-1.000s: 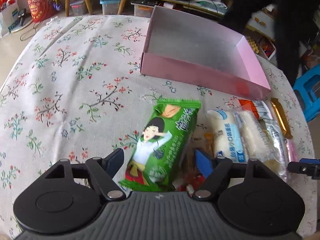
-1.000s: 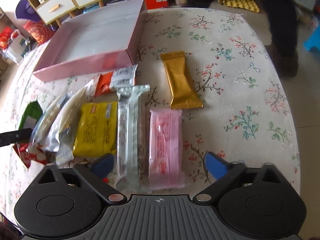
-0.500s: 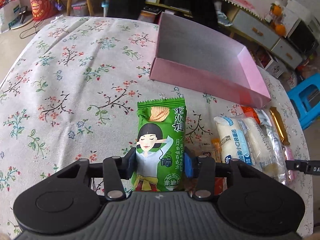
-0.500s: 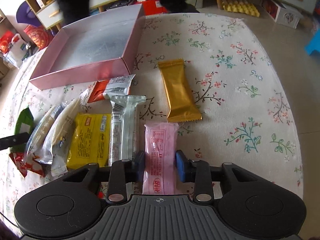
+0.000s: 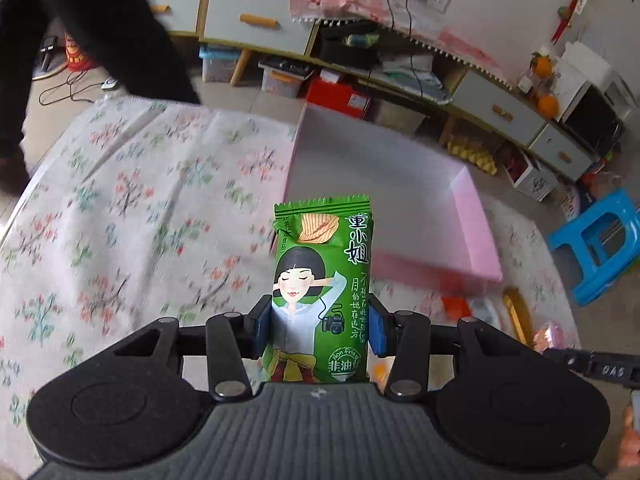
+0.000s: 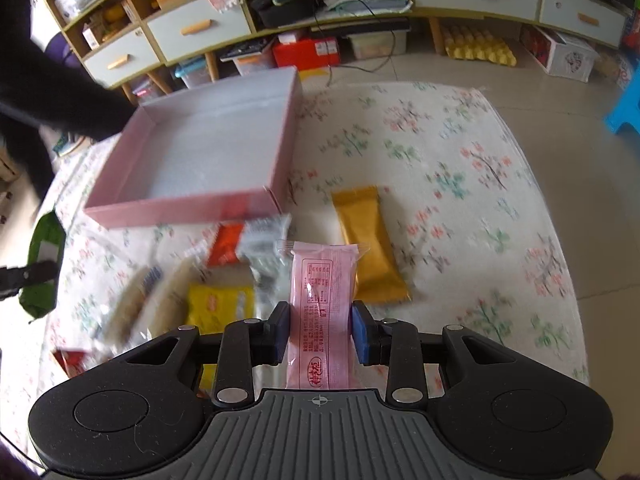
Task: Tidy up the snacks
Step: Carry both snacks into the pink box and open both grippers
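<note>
My left gripper (image 5: pixel 318 330) is shut on a green chip packet (image 5: pixel 322 280) with a cartoon girl, held upright above the flowered tablecloth. Behind the packet lies the open pink box (image 5: pixel 472 236). In the right wrist view my right gripper (image 6: pixel 320 334) is shut on a pink snack bar (image 6: pixel 322 300), lifted off the cloth. The pink box (image 6: pixel 184 206) lies to the upper left there. A gold packet (image 6: pixel 366 240), a yellow packet (image 6: pixel 220 304), an orange-and-white packet (image 6: pixel 240 240) and pale wrapped bars (image 6: pixel 140 300) stay on the cloth.
A person in dark clothes (image 5: pixel 80 28) stands by the table's far left edge. A blue stool (image 5: pixel 600 244) stands on the floor to the right. Cabinets with drawers (image 6: pixel 200 32) and storage boxes line the wall behind. The flowered tablecloth (image 6: pixel 460 184) spreads to the right.
Both grippers closed on their packets and lifted them off the cloth: the left on the green chip packet, the right on the pink bar. Both views have tilted up toward the room.
</note>
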`<state>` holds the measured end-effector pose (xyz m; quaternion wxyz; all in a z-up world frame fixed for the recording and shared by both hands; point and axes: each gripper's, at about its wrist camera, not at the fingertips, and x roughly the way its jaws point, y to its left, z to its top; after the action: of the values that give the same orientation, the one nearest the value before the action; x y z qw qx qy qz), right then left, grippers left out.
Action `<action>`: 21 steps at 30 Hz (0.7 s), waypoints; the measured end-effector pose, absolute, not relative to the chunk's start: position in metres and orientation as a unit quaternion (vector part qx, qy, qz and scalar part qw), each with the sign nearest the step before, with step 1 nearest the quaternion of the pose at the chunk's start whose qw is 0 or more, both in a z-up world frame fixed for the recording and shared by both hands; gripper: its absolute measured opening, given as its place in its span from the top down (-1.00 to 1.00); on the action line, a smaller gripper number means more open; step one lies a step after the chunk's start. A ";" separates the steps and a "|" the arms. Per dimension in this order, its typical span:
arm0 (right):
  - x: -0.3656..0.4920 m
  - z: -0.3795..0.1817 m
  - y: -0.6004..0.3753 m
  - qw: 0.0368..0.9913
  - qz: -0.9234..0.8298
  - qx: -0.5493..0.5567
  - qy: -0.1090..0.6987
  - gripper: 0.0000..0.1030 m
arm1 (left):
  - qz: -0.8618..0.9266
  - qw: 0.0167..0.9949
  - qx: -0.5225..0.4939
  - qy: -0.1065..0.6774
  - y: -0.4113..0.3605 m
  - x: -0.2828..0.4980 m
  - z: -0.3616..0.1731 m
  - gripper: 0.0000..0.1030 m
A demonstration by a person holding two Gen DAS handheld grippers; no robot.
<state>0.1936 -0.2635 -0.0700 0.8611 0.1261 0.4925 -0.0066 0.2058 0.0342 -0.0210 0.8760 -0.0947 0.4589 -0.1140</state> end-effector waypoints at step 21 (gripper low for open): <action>0.330 -0.065 -0.220 0.875 0.004 0.176 0.452 0.38 | -0.077 0.905 -0.049 0.415 -0.007 0.286 -0.044 0.15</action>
<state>0.3300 -0.2202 -0.0650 0.8745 0.1760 0.4519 0.0045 0.2859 -0.0065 -0.0441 0.9052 -0.0489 0.4150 -0.0767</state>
